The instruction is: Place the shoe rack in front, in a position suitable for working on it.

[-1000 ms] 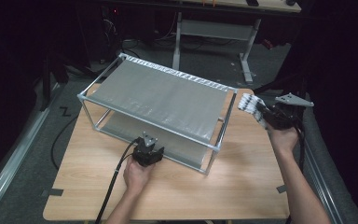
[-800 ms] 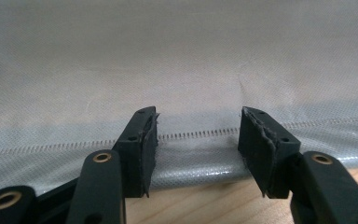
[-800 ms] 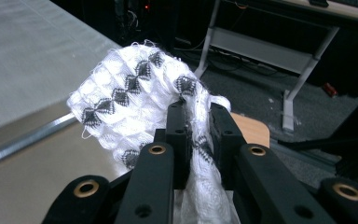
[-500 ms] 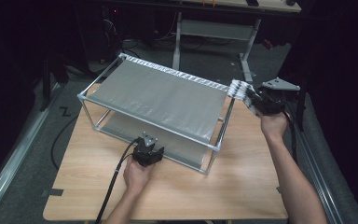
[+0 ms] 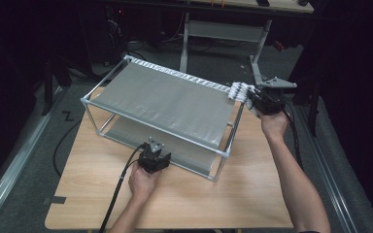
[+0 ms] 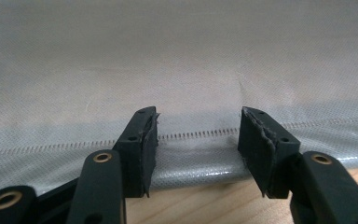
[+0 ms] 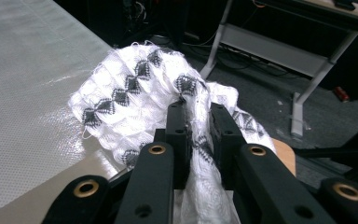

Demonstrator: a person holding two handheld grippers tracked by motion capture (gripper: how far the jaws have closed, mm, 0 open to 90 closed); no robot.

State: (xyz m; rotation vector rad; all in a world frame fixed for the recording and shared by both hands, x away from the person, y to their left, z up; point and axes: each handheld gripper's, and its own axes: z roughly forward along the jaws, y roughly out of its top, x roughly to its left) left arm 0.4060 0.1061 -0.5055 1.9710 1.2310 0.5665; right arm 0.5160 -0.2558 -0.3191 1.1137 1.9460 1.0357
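A metal-framed rack with two grey mesh shelves (image 5: 170,104) stands on the wooden table (image 5: 252,194). My right gripper (image 5: 249,98) is shut on a bunched white cloth with black diamond marks (image 7: 135,102), held over the rack's right end; the cloth (image 5: 238,92) shows there as a small white bundle. My left gripper (image 5: 154,158) rests open at the front edge of the lower shelf. Its black jaws stand apart over the shelf's stitched hem (image 6: 198,135), with nothing between them (image 6: 198,144).
A white patterned strip (image 5: 175,73) lies along the far rail of the top shelf. Behind the table stands a grey metal stand (image 5: 223,34) on a dark floor. Cables trail from both grippers. Bare tabletop lies in front of and right of the rack.
My right gripper has carried the cloth left and away from me, from beside the rack to over its right end. My left gripper has stayed in place.
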